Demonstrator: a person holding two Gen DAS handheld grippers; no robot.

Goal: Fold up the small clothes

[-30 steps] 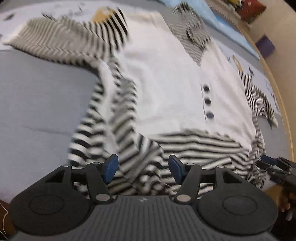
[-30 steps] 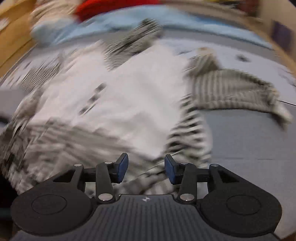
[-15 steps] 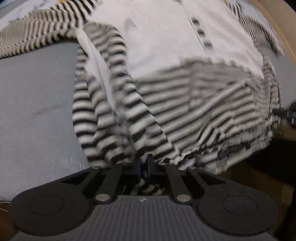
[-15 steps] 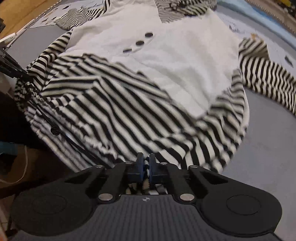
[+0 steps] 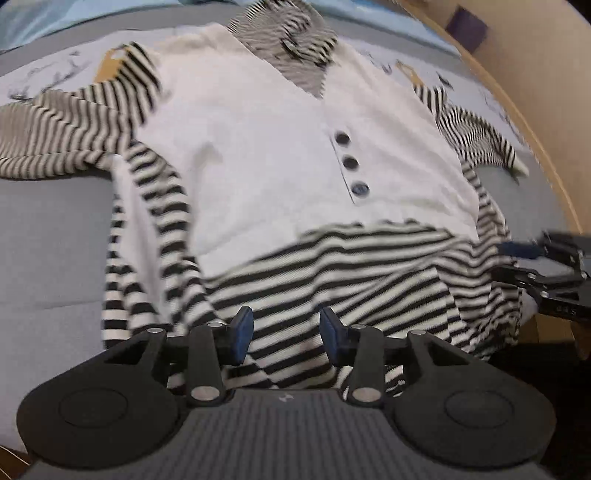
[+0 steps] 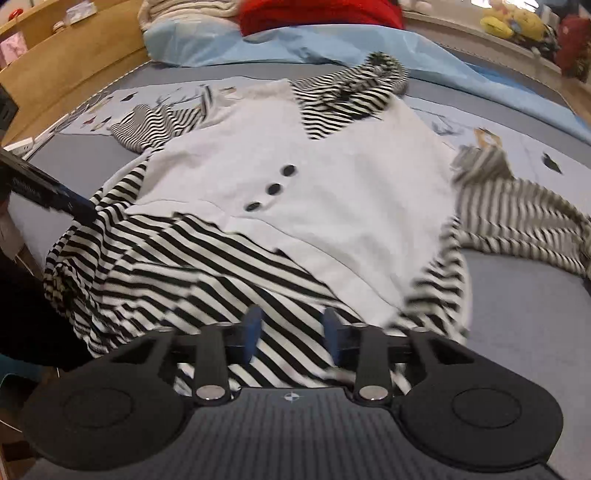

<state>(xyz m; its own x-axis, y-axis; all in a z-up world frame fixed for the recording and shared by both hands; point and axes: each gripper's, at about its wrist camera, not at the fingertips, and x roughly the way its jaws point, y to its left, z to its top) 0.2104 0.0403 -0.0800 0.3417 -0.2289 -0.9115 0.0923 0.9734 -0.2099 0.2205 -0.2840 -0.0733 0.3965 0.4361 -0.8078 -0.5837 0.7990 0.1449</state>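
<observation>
A small garment [image 5: 258, 147] with a white front, three dark buttons and black-and-white striped sleeves, collar and hem lies spread on a grey-blue bed; it also shows in the right wrist view [image 6: 351, 192]. Its striped lower part [image 5: 332, 266] lies folded up over the white front. My left gripper [image 5: 286, 334] is open and empty just above the striped fold's near edge. My right gripper [image 6: 291, 332] is open and empty over the same striped fold [image 6: 207, 266]. The right gripper also shows at the right edge of the left wrist view [image 5: 517, 251].
The bed's wooden frame [image 5: 546, 155] runs along the right side. A light blue blanket [image 6: 332, 40], a red cloth [image 6: 317, 14] and soft toys [image 6: 513, 22] lie at the far end. The bed's near edge drops off at the lower left [image 6: 29, 295].
Both grippers were shut on the striped hem half a second ago. Now both are open and the hem lies released, folded over the white front.
</observation>
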